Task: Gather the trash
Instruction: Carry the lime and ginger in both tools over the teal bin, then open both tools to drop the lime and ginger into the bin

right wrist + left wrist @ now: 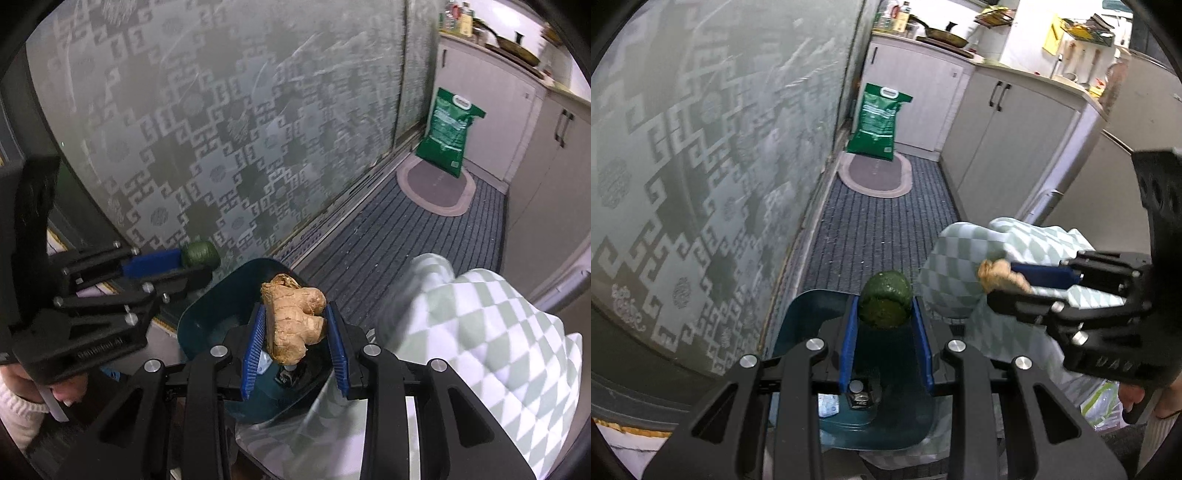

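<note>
Left wrist view: left claw [884,325] pinches a green avocado half [885,303], right claw [295,332] clamps ginger [293,319], both above the teal dustpan [207,314]; a shallow tip grip could drop either onto the carpet [882,236]

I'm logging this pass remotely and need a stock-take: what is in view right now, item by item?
green lump: 1, dark green, clamped between the left gripper's blue pads
ginger root: 1, tan, clamped between the right gripper's blue pads
bin: 1, dark teal, open, below both grippers
checked bag: 1, pale green and white, beside the bin
sack: 1, green, standing against the far cabinets
oval mat: 1, grey with a pale border, in front of the sack
striped floor mat: 1, grey-blue, along the cabinets
patterned glass door: 1, frosted grey
cabinets: a white run
frying pan: 1, on the far counter
left gripper: 1, black
right gripper: 1, black
</note>
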`<state>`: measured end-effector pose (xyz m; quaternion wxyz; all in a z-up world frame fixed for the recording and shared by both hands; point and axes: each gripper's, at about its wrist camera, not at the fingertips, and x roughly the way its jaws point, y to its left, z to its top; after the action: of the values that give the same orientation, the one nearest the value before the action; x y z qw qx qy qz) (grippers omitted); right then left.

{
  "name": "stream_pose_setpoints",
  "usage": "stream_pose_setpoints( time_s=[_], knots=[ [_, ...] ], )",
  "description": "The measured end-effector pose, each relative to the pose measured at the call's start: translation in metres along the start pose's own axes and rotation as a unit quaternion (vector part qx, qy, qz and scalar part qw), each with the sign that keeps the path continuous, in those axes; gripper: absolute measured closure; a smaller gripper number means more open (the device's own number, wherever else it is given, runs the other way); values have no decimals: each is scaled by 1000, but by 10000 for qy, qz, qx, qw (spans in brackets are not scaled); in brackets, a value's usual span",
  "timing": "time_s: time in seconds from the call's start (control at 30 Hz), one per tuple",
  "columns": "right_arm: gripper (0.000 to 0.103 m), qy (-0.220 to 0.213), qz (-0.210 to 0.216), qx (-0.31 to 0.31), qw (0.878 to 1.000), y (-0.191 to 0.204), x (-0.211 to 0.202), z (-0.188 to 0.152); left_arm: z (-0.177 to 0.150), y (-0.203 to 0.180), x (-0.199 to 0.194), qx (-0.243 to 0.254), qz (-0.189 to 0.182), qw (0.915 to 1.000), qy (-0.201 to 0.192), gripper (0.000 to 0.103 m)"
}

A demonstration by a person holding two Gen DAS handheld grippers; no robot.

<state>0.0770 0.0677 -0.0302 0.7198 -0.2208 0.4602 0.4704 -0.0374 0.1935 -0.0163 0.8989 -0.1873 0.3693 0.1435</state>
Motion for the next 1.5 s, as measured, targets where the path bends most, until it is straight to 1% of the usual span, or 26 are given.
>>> stream_pose_setpoints(
  time_s=[0.13,0.43,0.67,0.7,0.73,0.8,0.87,1.1,1.27,1.3,1.33,1.37,1.5],
  knots=[
    [69,367,-69,-220,9991,15,28,0,-1,12,1,-76,43,9999,56,73],
    [70,1149,-223,-398,9923,29,74,-3,-6,35,14,-165,126,9992,344,73],
    [69,1481,-282,-510,9872,34,94,-6,-12,48,29,-222,202,9977,613,73],
    [69,1529,-315,-514,9864,34,97,-7,-13,48,31,-219,215,9974,647,73],
    [63,1586,-329,-513,9855,34,99,-7,-14,49,34,-218,230,9971,696,73],
    [57,1574,-363,-481,9857,32,100,-8,-15,51,38,-206,262,9967,745,73],
    [56,1539,-360,-433,9865,31,100,-6,-17,53,41,-214,281,9962,800,73],
    [56,1297,-340,-218,9907,22,86,1,-24,53,57,-151,325,9934,1093,73],
    [56,1030,-187,-28,9945,16,70,9,-36,50,74,-48,348,9888,1453,73],
    [56,970,-126,18,9952,15,67,10,-39,50,79,-31,344,9873,1551,72],
    [62,916,-69,54,9958,15,63,12,-41,50,82,-12,358,9863,1611,72],
    [65,877,-44,74,9961,14,60,13,-43,49,84,3,367,9857,1646,72],
    [66,694,21,161,9975,12,46,17,-50,50,94,7,403,9827,1807,72]
  ],
)
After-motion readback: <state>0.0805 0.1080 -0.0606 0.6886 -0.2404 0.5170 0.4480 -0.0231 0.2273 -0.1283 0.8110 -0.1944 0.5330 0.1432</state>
